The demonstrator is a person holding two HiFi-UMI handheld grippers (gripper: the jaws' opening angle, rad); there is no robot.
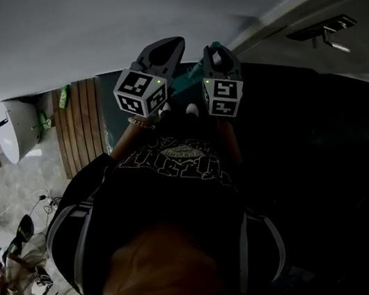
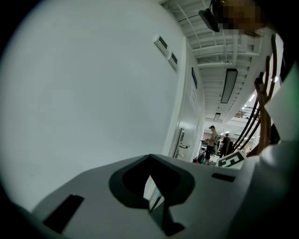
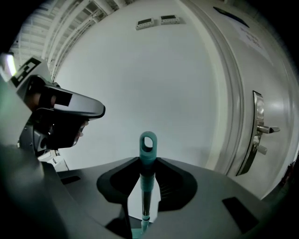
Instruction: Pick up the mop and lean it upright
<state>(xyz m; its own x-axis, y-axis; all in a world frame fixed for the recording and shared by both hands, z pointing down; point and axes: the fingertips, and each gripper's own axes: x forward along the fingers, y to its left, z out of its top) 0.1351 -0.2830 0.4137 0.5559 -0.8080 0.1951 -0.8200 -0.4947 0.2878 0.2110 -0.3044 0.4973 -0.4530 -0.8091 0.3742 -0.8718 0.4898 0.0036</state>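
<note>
The mop's teal handle (image 3: 148, 144) stands upright between the jaws of my right gripper (image 3: 148, 186), and its hanging loop rises past the jaw tips towards the white wall (image 3: 154, 79). The jaws are open: wall shows through a gap left of the handle. In the head view a bit of the teal handle (image 1: 196, 75) shows between the two grippers. My left gripper (image 2: 152, 186) is open and empty, close beside the right one, with only wall showing in its narrow gap. The mop head is out of sight.
A white door with a lever handle (image 3: 262, 130) stands right of the mop. Down the corridor stand two people (image 2: 212, 140). In the head view, wooden slats (image 1: 79, 125) and a white rounded fixture (image 1: 11, 127) lie at the left, with clutter and cables (image 1: 28, 271) below.
</note>
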